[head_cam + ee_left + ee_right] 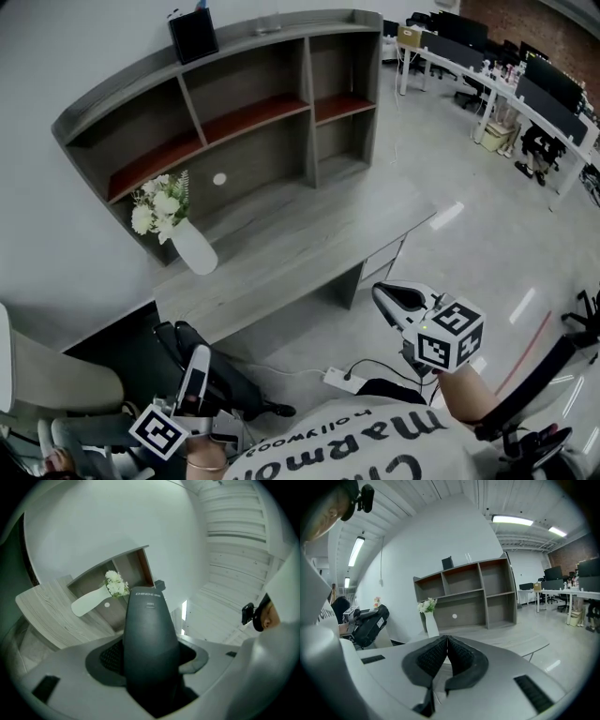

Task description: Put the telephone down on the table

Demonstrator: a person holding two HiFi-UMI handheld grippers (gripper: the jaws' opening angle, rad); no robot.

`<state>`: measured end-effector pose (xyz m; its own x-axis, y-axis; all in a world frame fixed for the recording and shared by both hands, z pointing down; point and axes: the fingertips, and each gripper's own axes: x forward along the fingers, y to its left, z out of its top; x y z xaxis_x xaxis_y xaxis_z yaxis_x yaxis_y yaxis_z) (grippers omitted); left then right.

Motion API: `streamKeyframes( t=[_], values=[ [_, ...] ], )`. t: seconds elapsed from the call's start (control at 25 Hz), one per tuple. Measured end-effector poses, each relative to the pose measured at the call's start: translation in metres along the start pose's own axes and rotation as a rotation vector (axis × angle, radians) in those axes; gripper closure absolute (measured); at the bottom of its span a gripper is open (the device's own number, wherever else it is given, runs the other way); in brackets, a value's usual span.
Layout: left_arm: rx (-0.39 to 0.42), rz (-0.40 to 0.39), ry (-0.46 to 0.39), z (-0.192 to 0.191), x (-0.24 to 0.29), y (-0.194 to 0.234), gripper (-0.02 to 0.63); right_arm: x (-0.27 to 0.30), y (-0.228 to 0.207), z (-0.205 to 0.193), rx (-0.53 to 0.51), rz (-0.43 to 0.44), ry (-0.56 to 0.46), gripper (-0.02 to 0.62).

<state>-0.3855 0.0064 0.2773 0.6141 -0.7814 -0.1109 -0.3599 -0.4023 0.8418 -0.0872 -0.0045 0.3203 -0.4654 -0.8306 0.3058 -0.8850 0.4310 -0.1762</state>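
The telephone (150, 639) is a black handset standing up between the jaws of my left gripper (150, 662), which is shut on it. In the head view that gripper (195, 373) is at the bottom left, low and in front of the grey wooden table (309, 246), with the black telephone (219, 382) beside its white jaw. The right gripper view also shows the telephone (370, 623) at the left. My right gripper (386, 294) hangs off the table's near right corner; its pads (457, 656) meet with nothing between them.
A white vase of white flowers (187, 246) stands on the table's left end, against a grey shelf unit (253, 103) with a black box (193, 34) on top. A power strip (339, 380) lies on the floor. Office desks (506, 84) line the far right.
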Motion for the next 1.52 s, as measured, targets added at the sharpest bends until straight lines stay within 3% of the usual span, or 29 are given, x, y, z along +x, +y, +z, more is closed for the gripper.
streamKeyframes(
  t=[0.16,0.4,0.84,1.2,1.52],
  values=[
    [-0.013,-0.006,0.007,-0.003,-0.003,0.005,0.328,0.002,-0.004,0.001,0.0,-0.011,0.019,0.584],
    [0.009,0.003,-0.012,0.008,-0.006,0.015,0.328,0.025,0.005,0.004,-0.013,0.037,0.026,0.584],
    [0.043,0.072,-0.078,0.02,0.021,0.035,0.328,0.087,-0.018,0.022,-0.042,0.133,0.018,0.584],
    [0.105,0.169,-0.177,0.053,0.067,0.038,0.329,0.162,-0.06,0.056,-0.035,0.256,0.053,0.584],
    [0.108,0.244,-0.204,0.053,0.129,0.042,0.328,0.217,-0.113,0.087,-0.044,0.342,0.076,0.583]
  ],
)
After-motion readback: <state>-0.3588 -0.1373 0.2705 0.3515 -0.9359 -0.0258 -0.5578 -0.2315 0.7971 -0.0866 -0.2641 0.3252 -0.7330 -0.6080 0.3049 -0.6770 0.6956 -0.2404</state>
